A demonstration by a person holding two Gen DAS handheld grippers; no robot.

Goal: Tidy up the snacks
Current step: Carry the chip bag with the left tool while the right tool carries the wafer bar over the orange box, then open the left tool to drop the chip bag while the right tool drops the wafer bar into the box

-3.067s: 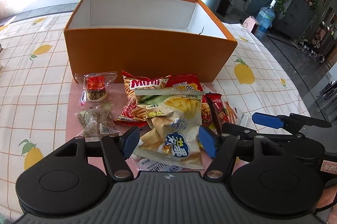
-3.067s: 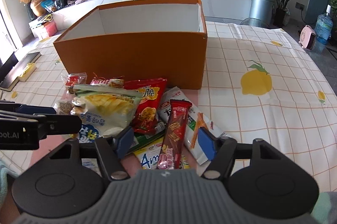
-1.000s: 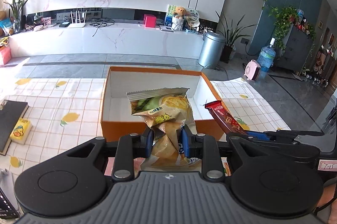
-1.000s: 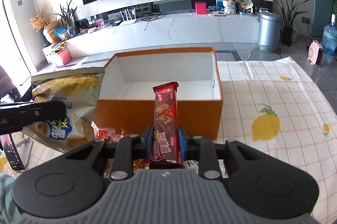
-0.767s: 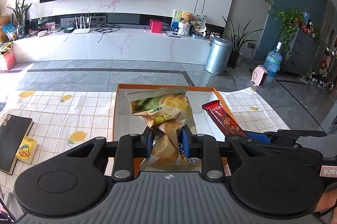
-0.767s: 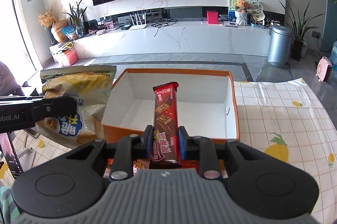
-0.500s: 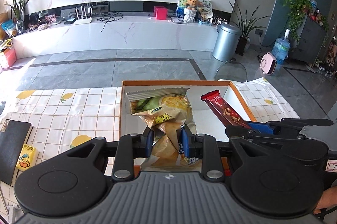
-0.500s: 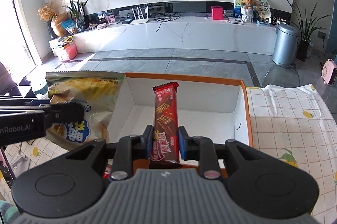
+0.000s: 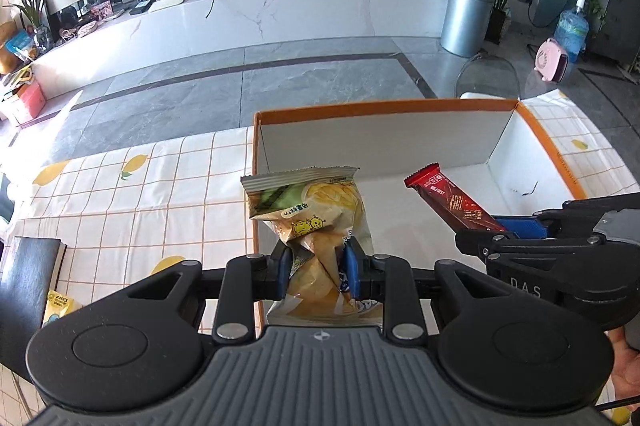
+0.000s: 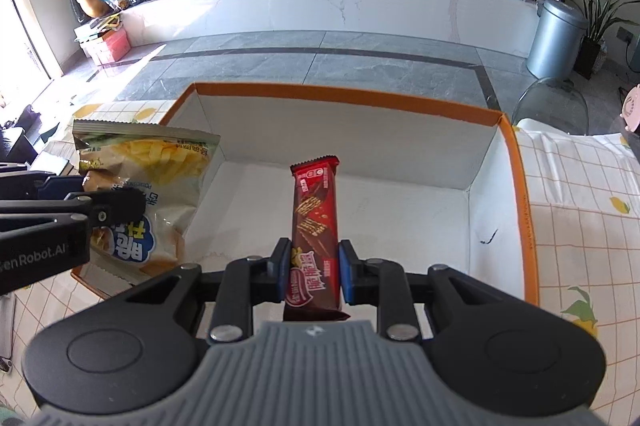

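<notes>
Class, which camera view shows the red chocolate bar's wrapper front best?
The right wrist view: the red chocolate bar faces the camera, upright in the right gripper. The left wrist view shows it slanted, partly hidden.

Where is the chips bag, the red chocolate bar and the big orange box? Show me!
chips bag [image 9: 308, 202], left wrist view, on its yellow printed front.
red chocolate bar [image 10: 316, 210], right wrist view, on the wrapper's middle.
orange box [image 10: 400, 134], right wrist view, on its white far inner wall.
</notes>
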